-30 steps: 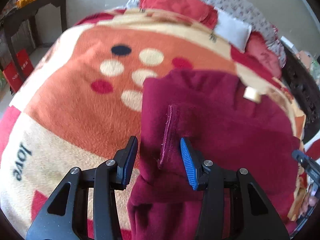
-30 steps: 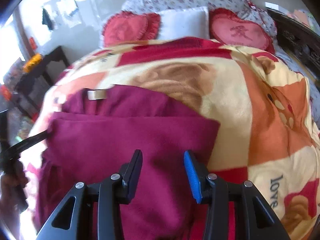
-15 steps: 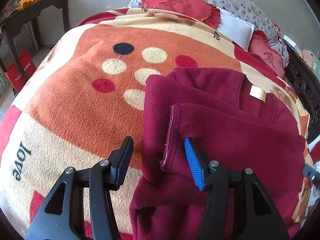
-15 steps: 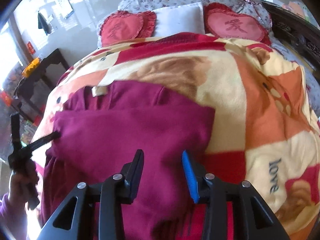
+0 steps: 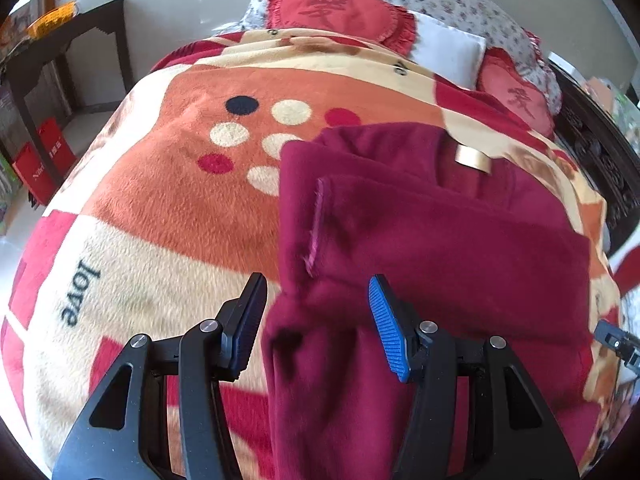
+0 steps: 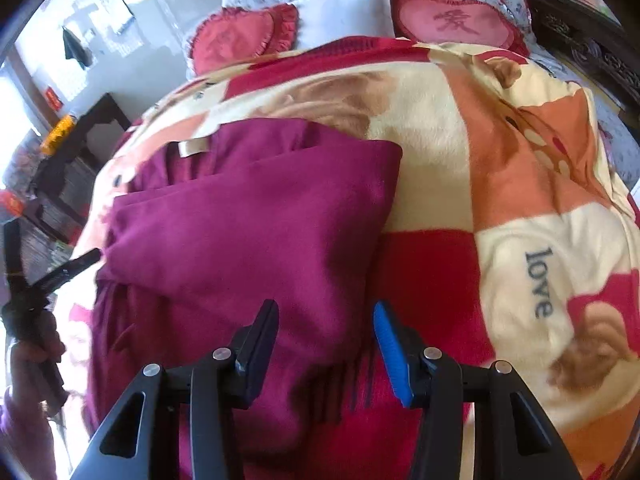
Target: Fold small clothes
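A dark red fleece garment (image 5: 440, 248) lies on the bed, its lower part folded up over the body below a gold label (image 5: 474, 159). My left gripper (image 5: 316, 316) hovers open over the garment's left edge, its pads clear of the cloth. The right wrist view shows the same garment (image 6: 256, 220) and label (image 6: 192, 147). My right gripper (image 6: 326, 344) hangs above the garment's right lower edge; its jaws are opening, with cloth lying beneath the gap but not pinched. A hand (image 6: 36, 356) holds the left gripper (image 6: 44, 276) at the far left.
A plush orange, cream and red blanket (image 5: 160, 200) covers the bed. Heart cushions (image 6: 456, 24) and a white pillow (image 6: 344, 12) lie at the head. A dark side table (image 5: 60, 52) stands to the left, and a carved dark bed frame (image 6: 580, 40) runs along the right.
Both grippers have drawn back toward the near edge and risen a little. The left fingers no longer straddle the folded hem. The right jaws stand wider apart.
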